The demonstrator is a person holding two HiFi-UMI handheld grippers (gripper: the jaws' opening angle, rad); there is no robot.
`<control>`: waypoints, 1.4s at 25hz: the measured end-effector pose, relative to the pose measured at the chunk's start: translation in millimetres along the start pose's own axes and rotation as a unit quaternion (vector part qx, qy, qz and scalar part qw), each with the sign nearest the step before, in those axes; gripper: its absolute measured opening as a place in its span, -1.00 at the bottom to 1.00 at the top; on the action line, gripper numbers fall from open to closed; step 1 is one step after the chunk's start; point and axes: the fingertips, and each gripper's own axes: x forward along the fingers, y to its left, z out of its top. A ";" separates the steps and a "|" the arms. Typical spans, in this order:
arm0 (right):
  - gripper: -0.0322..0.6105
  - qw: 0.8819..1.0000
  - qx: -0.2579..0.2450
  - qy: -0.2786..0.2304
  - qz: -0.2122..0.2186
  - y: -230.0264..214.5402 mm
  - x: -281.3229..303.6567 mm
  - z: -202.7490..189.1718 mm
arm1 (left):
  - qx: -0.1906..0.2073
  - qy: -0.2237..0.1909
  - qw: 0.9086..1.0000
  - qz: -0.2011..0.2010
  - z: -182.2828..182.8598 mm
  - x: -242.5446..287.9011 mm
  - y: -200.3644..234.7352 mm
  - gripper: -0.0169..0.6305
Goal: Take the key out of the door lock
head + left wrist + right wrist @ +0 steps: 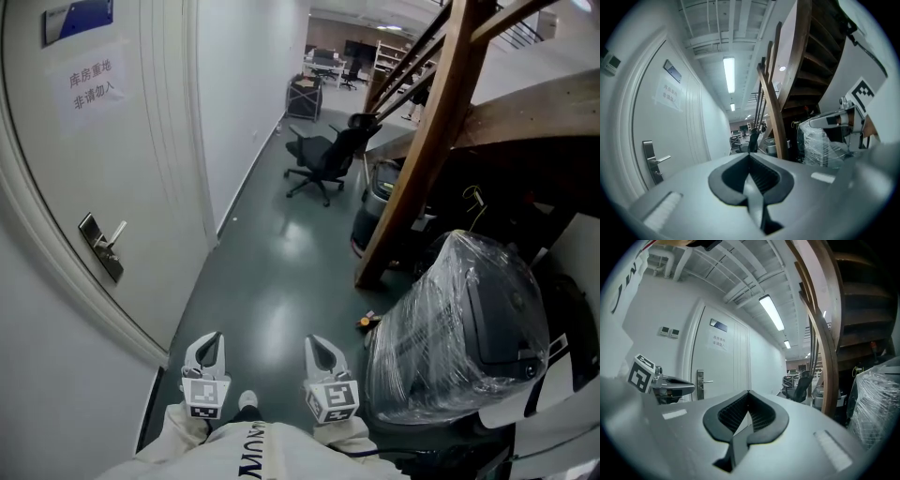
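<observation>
The white door (84, 169) stands at the left, with a metal lock plate and lever handle (101, 246) on it. In the left gripper view a small dark part (657, 175) sits below the handle (661, 159); it is too small to tell whether it is the key. Both grippers hang low near my body, well short of the lock. My left gripper (206, 349) is shut with nothing in it, its tips meeting (750, 154). My right gripper (322, 352) is shut and empty too (748, 392). The lock plate (700, 383) also shows far off in the right gripper view.
A black office chair (323, 159) stands down the corridor. A slanted wooden stair beam (422, 150) and a plastic-wrapped bulky object (459, 319) crowd the right side. A small orange item (367, 321) lies on the dark green floor. A paper notice (92, 82) hangs on the door.
</observation>
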 end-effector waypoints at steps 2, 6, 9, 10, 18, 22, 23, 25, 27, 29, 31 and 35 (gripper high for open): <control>-0.90 1.000 -0.002 -0.002 0.000 -0.8 20.9 5.8 | 0.001 -0.001 1.000 -0.004 2.0 17.5 11.7 -0.95; -0.90 1.000 -0.005 -0.005 0.003 -0.3 64.8 16.2 | 0.002 -0.008 1.000 -0.005 9.4 52.6 42.2 -0.95; -0.90 1.000 -0.003 -0.003 0.001 -1.7 96.9 19.5 | 0.002 -0.013 1.000 -0.008 12.8 77.8 63.5 -0.95; -0.90 1.000 -0.004 -0.003 0.000 -1.4 107.4 20.4 | 0.002 -0.013 1.000 -0.009 12.4 85.9 70.5 -0.95; -0.90 1.000 -0.008 -0.004 -0.007 3.8 182.3 24.2 | 0.001 -0.017 1.000 -0.018 3.0 138.2 123.2 -0.95; -0.90 1.000 -0.011 0.007 -0.001 9.4 202.2 23.4 | -0.016 -0.013 1.000 -0.017 -5.1 155.8 141.0 -0.95; -0.90 1.000 -0.012 0.010 -0.003 7.5 205.6 23.1 | -0.020 -0.013 1.000 -0.018 -5.7 159.8 142.4 -0.95; -0.90 1.000 -0.012 0.014 -0.007 3.4 211.9 23.3 | -0.023 -0.014 0.999 -0.023 -6.3 167.2 142.3 -0.95; -0.90 1.000 -0.012 0.016 -0.008 1.4 217.5 22.9 | -0.026 -0.013 0.999 -0.028 -8.8 173.8 141.2 -0.95; -0.90 1.000 -0.013 0.019 -0.005 -0.3 225.0 20.4 | -0.029 -0.009 0.999 -0.030 -13.5 181.8 141.4 -0.95; -0.90 1.000 -0.012 0.023 -0.004 -5.8 234.7 16.1 | -0.029 -0.005 0.999 -0.030 -17.6 192.3 142.5 -0.95; -0.90 1.000 -0.004 0.026 0.000 -20.0 256.5 8.9 | -0.027 0.001 0.999 -0.021 -21.2 212.9 148.7 -0.95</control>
